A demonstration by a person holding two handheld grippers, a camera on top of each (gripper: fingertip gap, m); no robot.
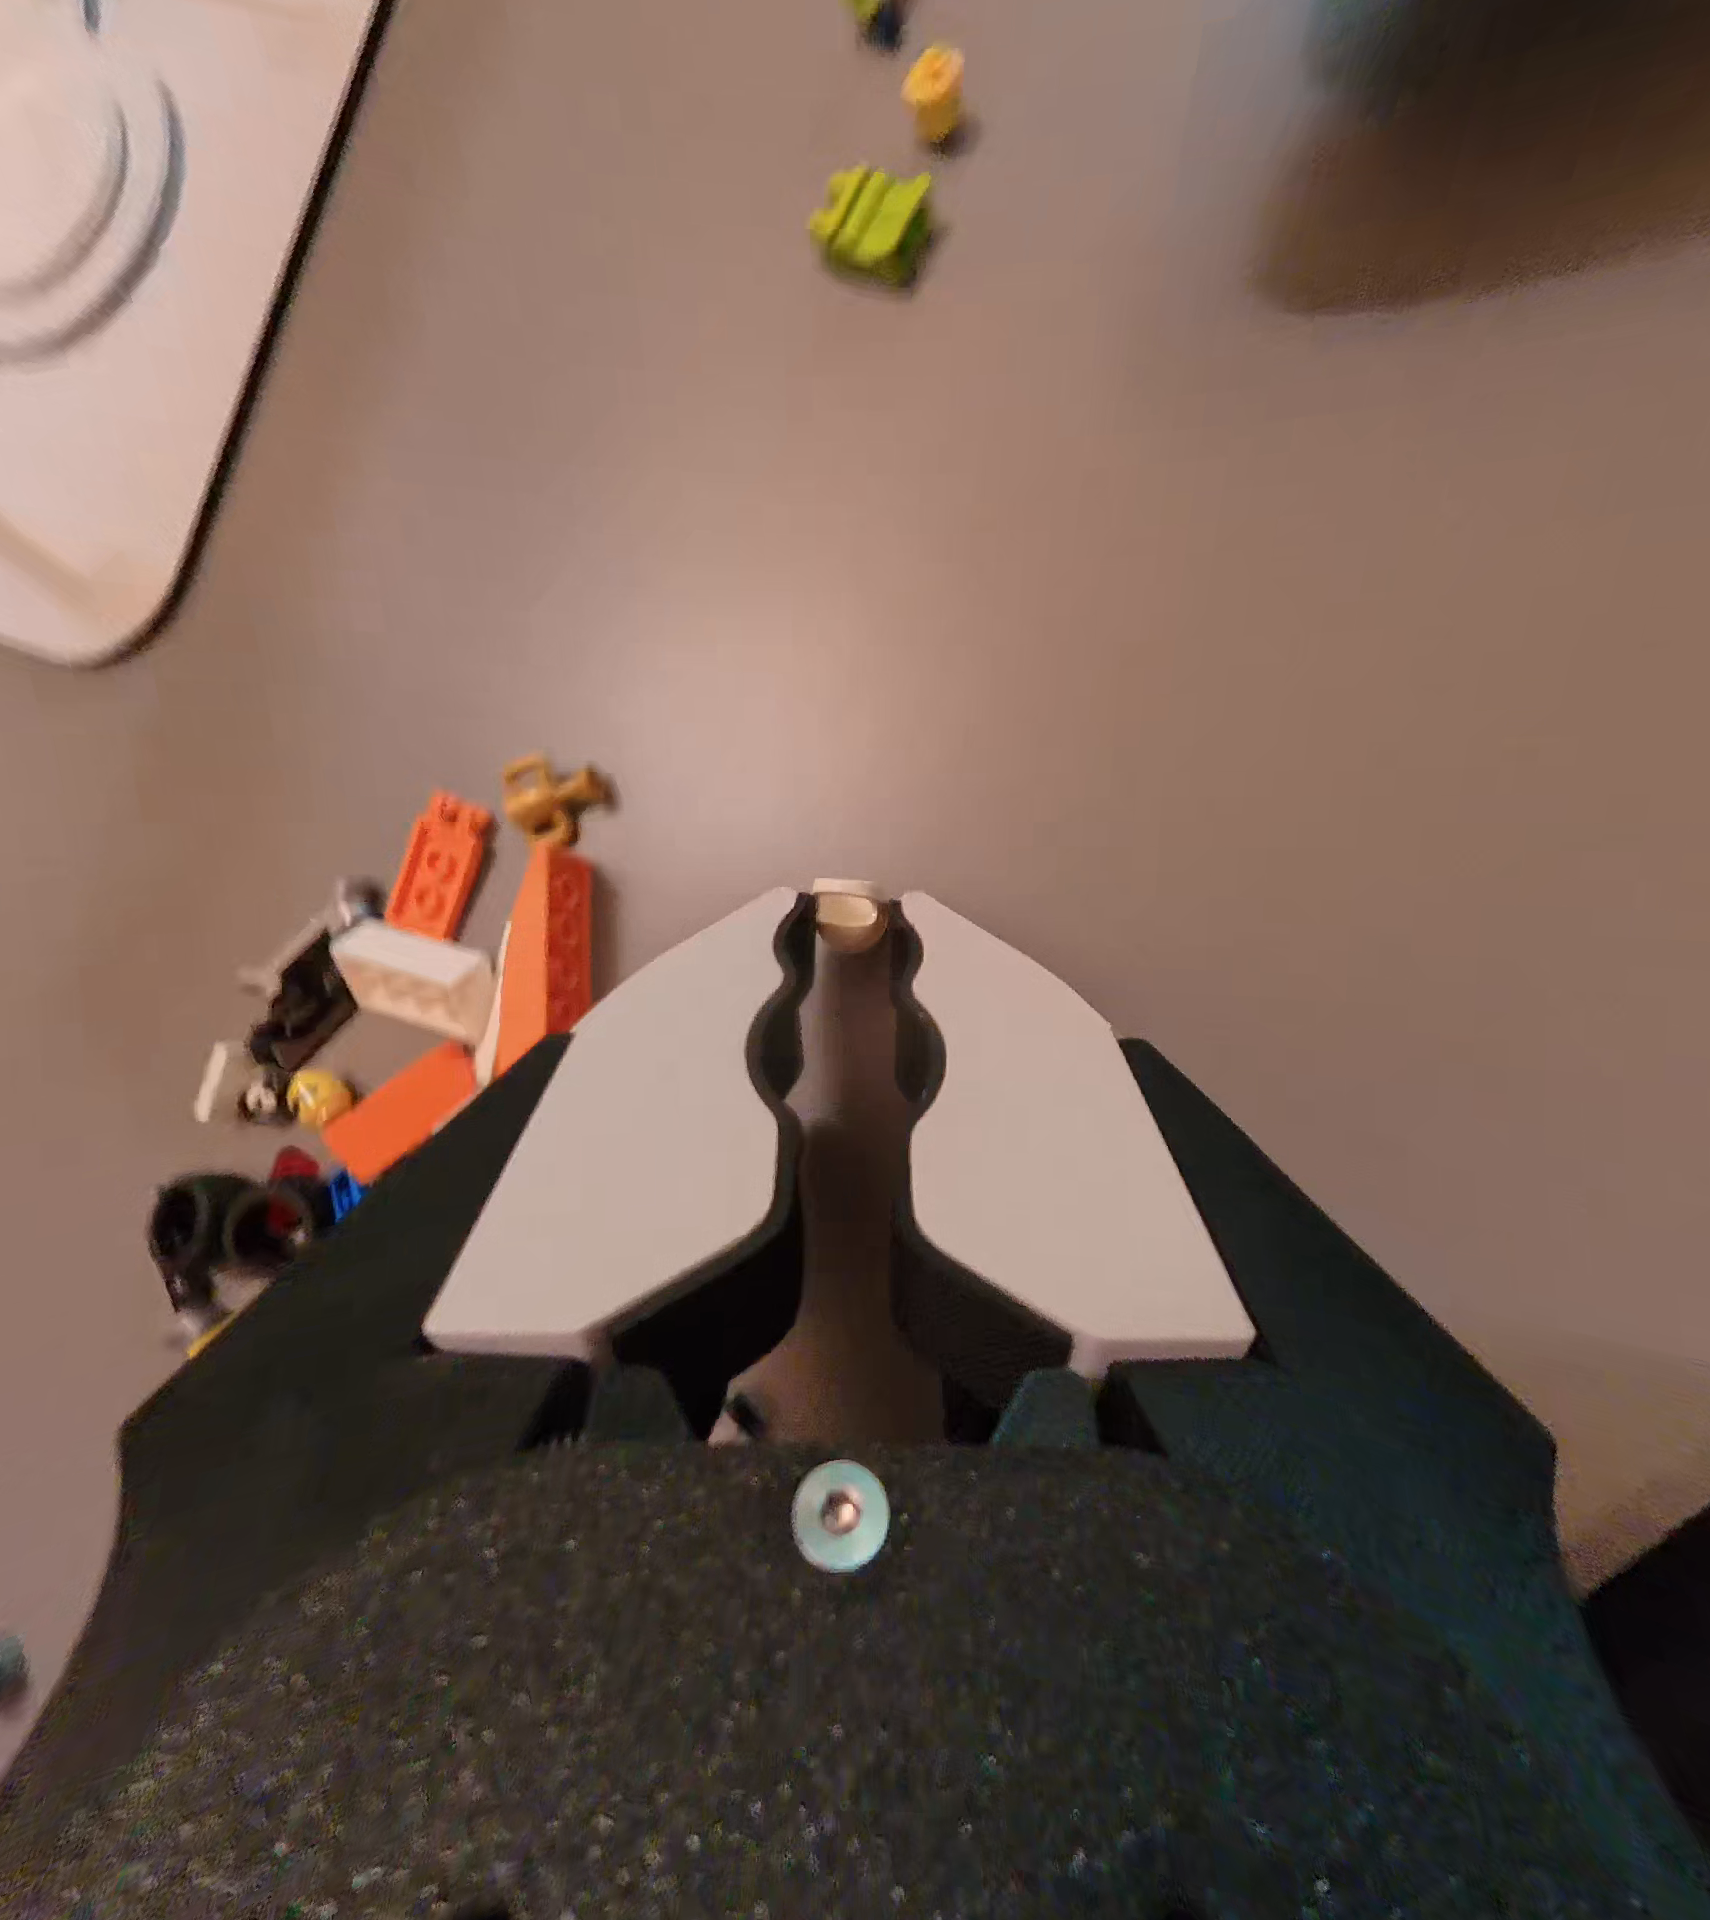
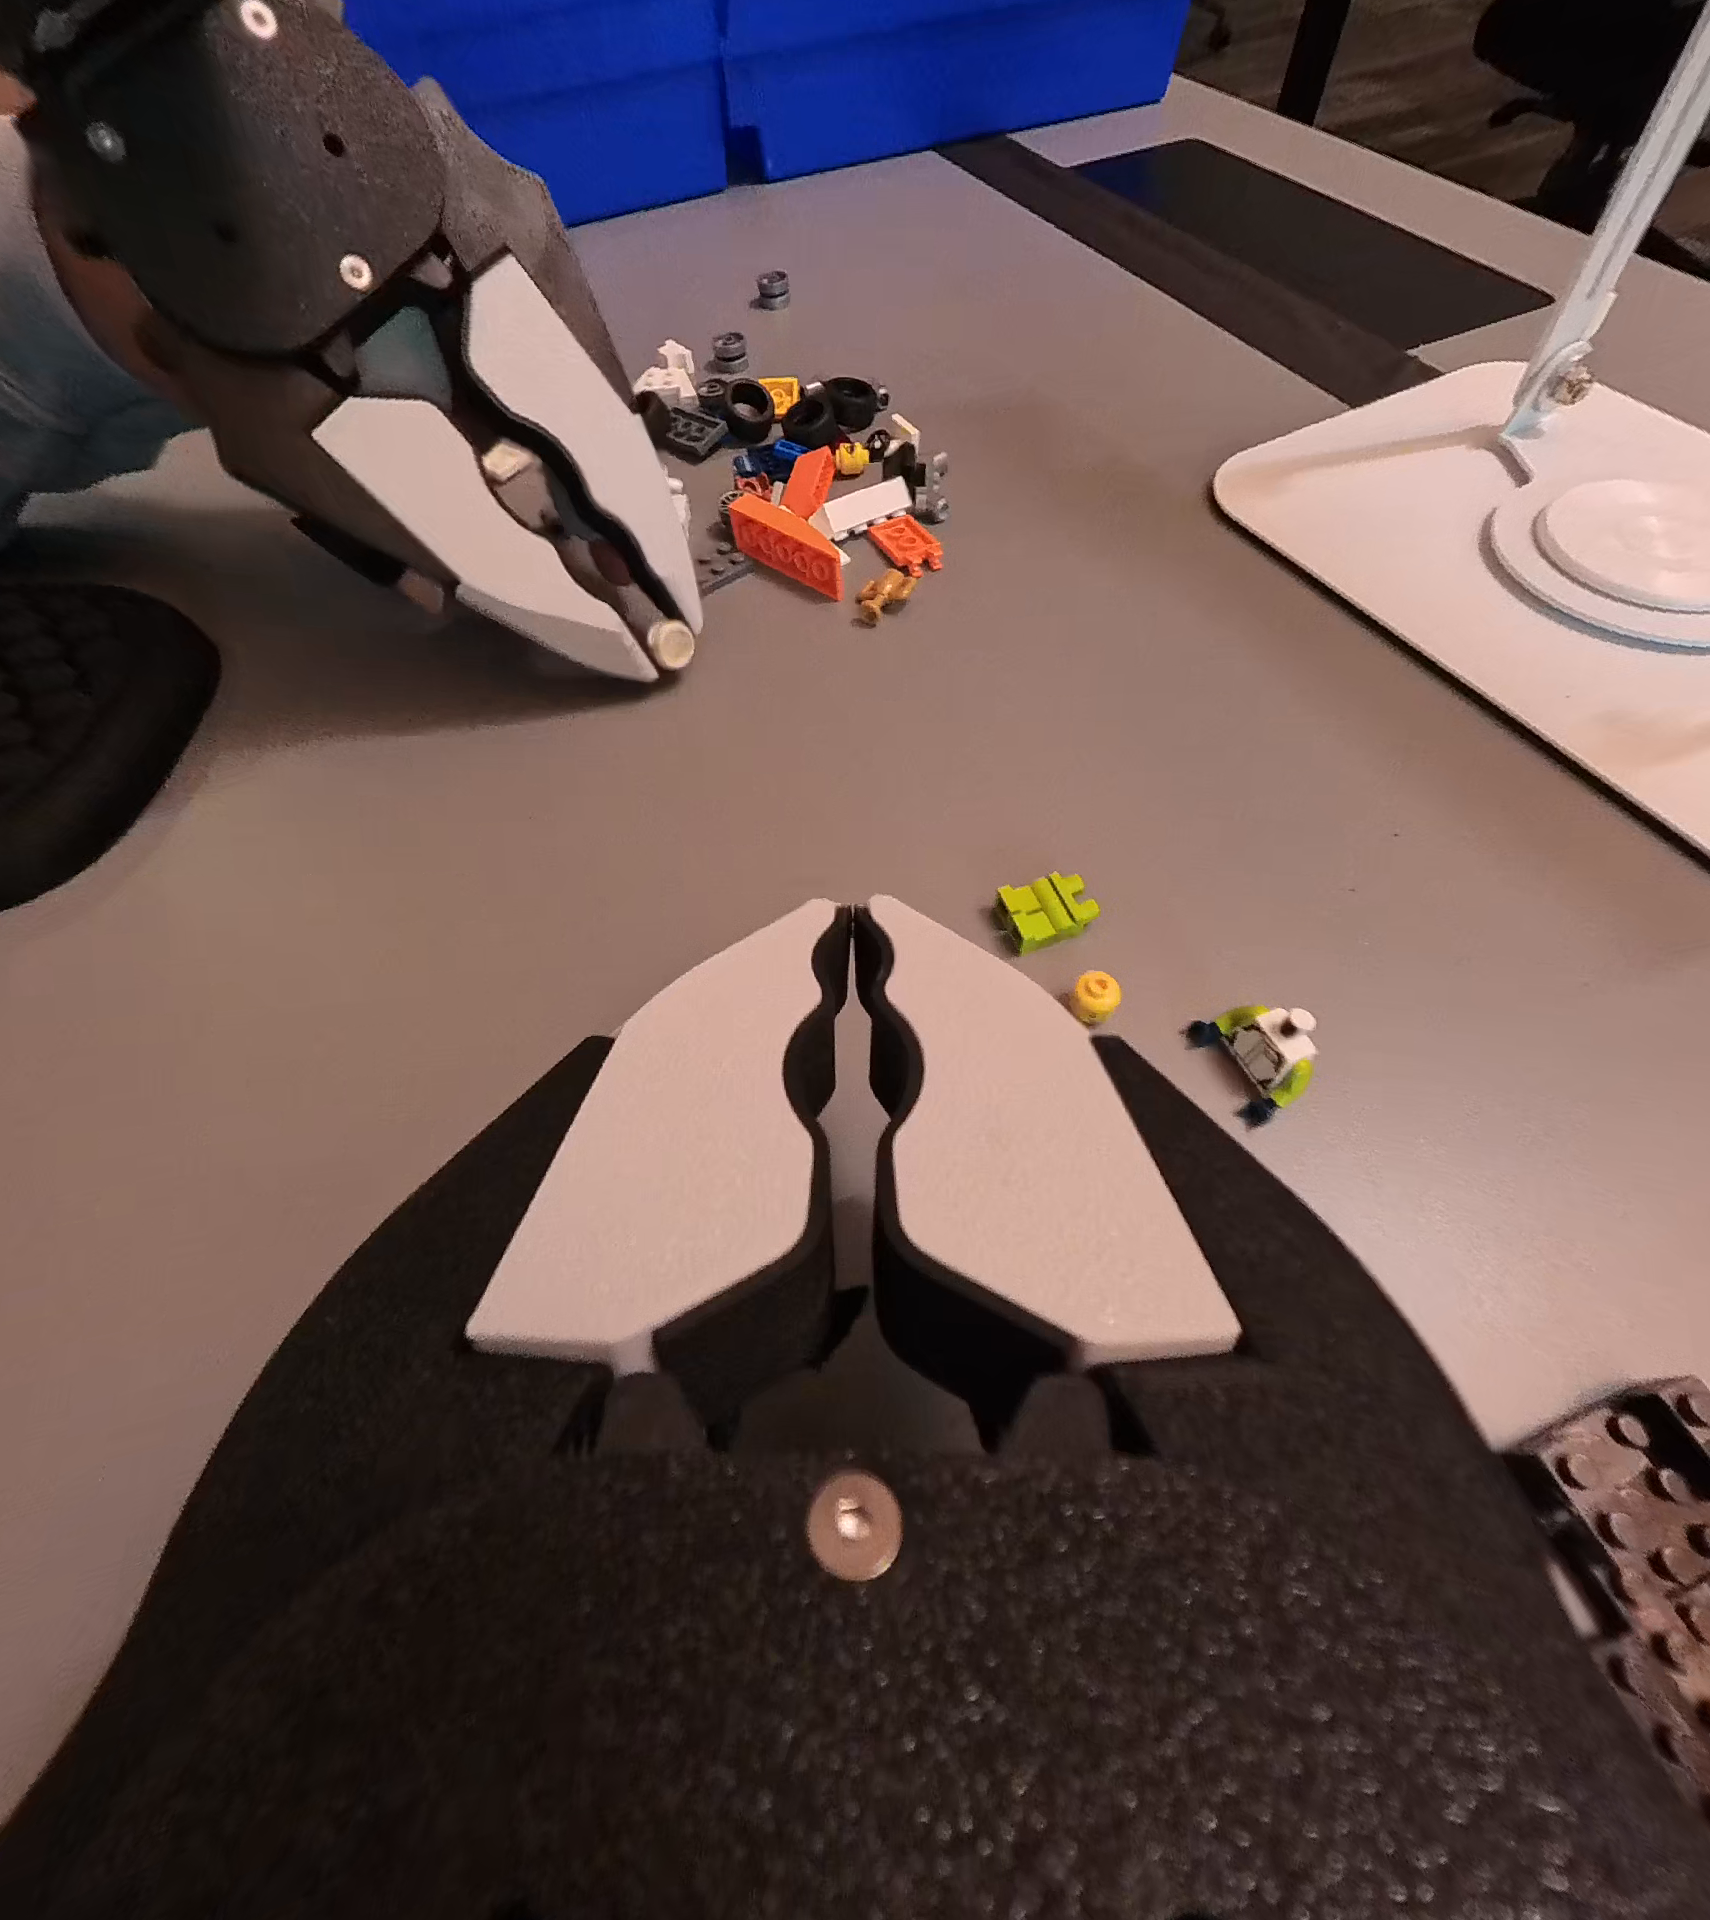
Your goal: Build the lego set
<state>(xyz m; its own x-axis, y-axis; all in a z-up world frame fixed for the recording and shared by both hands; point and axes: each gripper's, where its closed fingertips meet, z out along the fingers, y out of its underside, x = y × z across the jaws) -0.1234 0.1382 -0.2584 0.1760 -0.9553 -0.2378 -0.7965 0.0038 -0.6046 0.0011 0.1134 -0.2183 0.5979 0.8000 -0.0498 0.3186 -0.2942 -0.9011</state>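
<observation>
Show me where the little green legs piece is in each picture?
Left wrist view: green legs piece lies near the top, right of centre, below the yellow head.
Right wrist view: green legs piece lies mid-picture, just right of the right gripper tips.
Shared landmark: the yellow head beside it.

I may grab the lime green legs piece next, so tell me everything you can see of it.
The lime green minifigure legs piece looks like glossy plastic: two legs side by side with a groove between them, joined at a hip block. It lies flat on the grey table, detached, with nothing touching it. It sits just right of the right gripper tips, with a yellow minifigure head close by. The left wrist view shows it blurred.
</observation>
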